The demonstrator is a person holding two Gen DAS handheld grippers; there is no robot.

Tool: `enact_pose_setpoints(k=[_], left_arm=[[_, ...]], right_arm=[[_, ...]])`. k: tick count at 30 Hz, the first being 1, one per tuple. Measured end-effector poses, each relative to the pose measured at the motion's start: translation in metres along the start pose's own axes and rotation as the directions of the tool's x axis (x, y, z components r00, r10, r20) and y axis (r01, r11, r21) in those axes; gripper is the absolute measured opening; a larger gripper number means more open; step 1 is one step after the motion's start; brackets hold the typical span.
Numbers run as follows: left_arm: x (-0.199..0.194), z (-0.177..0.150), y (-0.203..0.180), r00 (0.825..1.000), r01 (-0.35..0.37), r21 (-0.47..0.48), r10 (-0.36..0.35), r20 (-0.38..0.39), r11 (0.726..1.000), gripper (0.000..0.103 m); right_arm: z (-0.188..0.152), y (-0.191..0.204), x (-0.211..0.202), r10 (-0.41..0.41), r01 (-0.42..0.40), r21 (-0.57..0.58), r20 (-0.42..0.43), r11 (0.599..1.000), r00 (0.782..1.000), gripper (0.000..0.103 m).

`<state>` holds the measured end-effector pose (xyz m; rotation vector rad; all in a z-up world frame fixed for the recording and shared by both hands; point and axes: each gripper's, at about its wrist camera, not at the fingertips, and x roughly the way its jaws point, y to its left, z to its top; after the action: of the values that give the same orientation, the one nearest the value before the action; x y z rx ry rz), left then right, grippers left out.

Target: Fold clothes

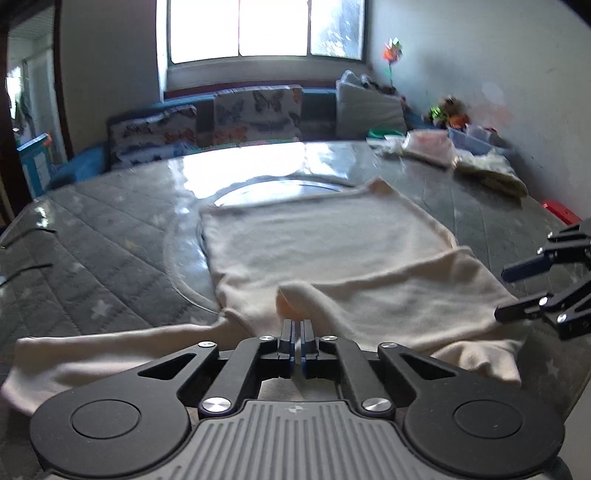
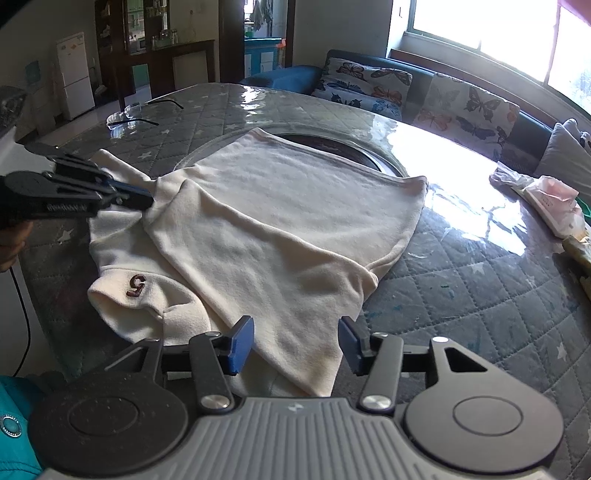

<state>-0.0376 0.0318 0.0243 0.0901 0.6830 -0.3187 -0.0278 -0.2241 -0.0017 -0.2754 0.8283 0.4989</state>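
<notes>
Pinching a cream garment [image 1: 325, 243] fold, the left tool [image 1: 296, 326] is being clamped shut while the right tool [image 2: 295, 341] is being held half open and empty over the near edge, so the fold is being risked slipping or dragging askew.

Left wrist camera sat low behind its fingers, faced the window [image 1: 264, 27] across the table [image 1: 110, 229], right wrist camera close too, angled toward the kitchen doorway, both shared the cream shirt [image 1: 325, 236] [image 2: 280, 206], butterfly cushions [image 1: 258, 110] [image 2: 369, 83]
</notes>
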Motion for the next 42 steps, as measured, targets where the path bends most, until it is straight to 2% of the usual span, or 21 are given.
enact_pose_setpoints(k=[7, 9, 12, 17, 21, 24, 28, 37, 39, 42], left_arm=[[0.002, -0.001, -0.004, 1.0, 0.006, 0.009, -0.006, -0.009, 1.0, 0.007], [0.003, 0.001, -0.005, 1.0, 0.013, 0.024, -0.013, 0.001, 1.0, 0.02], [0.01, 0.003, -0.007, 1.0, 0.024, 0.057, -0.024, -0.01, 0.998, 0.027], [0.026, -0.002, -0.006, 0.998, 0.038, 0.049, -0.035, -0.061, 0.998, 0.025], [0.021, -0.006, -0.005, 0.999, 0.034, 0.041, -0.033, -0.035, 0.999, 0.008], [0.014, -0.008, -0.003, 1.0, 0.008, 0.011, -0.008, -0.015, 1.0, 0.003], [0.001, -0.01, 0.003, 1.0, -0.004, -0.027, 0.004, 0.019, 1.0, 0.003], [0.004, -0.005, 0.001, 1.0, -0.005, -0.029, 0.005, 0.004, 1.0, 0.006], [0.002, 0.001, -0.003, 1.0, 0.004, -0.025, -0.003, 0.023, 1.0, 0.013], [0.007, 0.01, -0.013, 0.999, 0.031, 0.001, -0.031, 0.037, 1.0, 0.013]], right_arm=[[0.0, 0.001, 0.0, 0.002, -0.002, -0.007, 0.002, 1.0, 1.0, 0.053], [0.0, 0.002, -0.002, 0.003, -0.003, -0.012, 0.005, 1.0, 1.0, 0.055], [-0.001, 0.003, -0.003, 0.003, -0.003, -0.014, 0.009, 1.0, 1.0, 0.057], [-0.002, 0.002, -0.002, 0.003, -0.003, -0.004, 0.008, 1.0, 1.0, 0.057], [-0.002, 0.003, -0.002, 0.005, -0.005, -0.009, 0.009, 1.0, 1.0, 0.057], [-0.001, 0.002, -0.002, 0.001, -0.001, -0.004, 0.01, 1.0, 1.0, 0.057], [-0.001, 0.004, -0.002, 0.003, -0.003, -0.005, 0.016, 1.0, 1.0, 0.057], [0.001, 0.007, -0.001, 0.008, -0.008, -0.014, 0.024, 1.0, 1.0, 0.058], [0.001, 0.006, 0.0, 0.005, -0.005, -0.008, 0.022, 1.0, 1.0, 0.058], [0.003, 0.005, 0.003, 0.003, -0.003, 0.002, 0.024, 1.0, 1.0, 0.058]])
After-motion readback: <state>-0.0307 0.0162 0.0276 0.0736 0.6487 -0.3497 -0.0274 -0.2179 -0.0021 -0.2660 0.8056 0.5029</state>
